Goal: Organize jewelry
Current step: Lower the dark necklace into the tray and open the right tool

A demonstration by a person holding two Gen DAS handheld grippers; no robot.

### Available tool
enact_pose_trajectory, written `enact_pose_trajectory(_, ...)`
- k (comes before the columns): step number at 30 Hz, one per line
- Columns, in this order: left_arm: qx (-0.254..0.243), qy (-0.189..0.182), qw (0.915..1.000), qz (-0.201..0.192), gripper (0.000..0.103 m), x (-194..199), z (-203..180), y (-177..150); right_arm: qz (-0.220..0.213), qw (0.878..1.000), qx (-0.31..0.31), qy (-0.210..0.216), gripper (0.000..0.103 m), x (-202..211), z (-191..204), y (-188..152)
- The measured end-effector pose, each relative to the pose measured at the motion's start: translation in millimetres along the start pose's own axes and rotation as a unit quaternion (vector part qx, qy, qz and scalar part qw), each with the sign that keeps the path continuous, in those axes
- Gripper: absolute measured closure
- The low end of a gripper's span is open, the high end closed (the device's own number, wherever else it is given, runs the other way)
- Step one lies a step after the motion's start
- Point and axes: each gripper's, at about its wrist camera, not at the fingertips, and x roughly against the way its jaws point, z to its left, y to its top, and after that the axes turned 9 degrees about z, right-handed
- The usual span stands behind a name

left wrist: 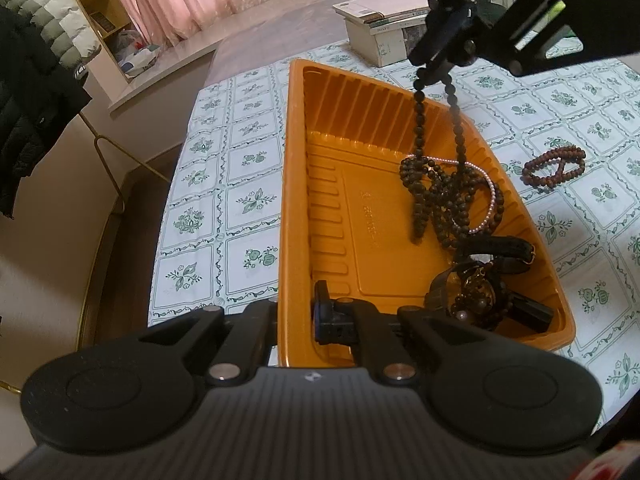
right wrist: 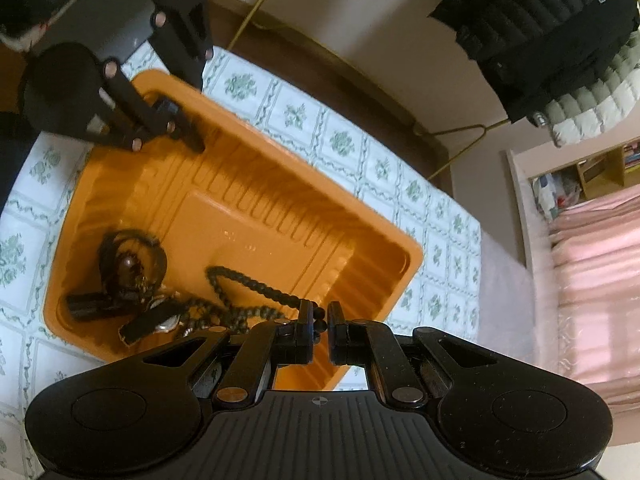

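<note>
An orange plastic tray point(left wrist: 320, 168) sits on the patterned tablecloth; it also shows in the right wrist view point(right wrist: 248, 216). My left gripper point(left wrist: 296, 316) is shut on the tray's near rim. My right gripper point(right wrist: 319, 330) is shut on a dark bead necklace point(left wrist: 420, 120), which hangs from it into the tray point(right wrist: 256, 284). In the tray lie more dark beads, a thin pink pearl strand point(left wrist: 492, 196), a black watch point(left wrist: 500, 252) and a beaded bracelet point(left wrist: 476, 300). A reddish-brown bead bracelet point(left wrist: 554, 166) lies on the cloth right of the tray.
The table's left edge point(left wrist: 176, 184) drops to a wooden bench. Stacked books and a box point(left wrist: 384, 28) stand at the far side. A dark jacket point(left wrist: 24, 92) hangs on a gold rack at left.
</note>
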Motion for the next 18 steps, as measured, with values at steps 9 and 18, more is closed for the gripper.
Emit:
enact_pose_trajectory(9,0.0,0.0,1.0,0.0,0.1,0,0,0,-0.006,1.0,-0.001,-0.001,0.096,1,0,-3)
enact_pose_trajectory(18,0.002,0.0,1.0,0.001,0.1,-1,0,-1,-0.026,0.999,-0.016,-0.016,0.096,12,-4,-2)
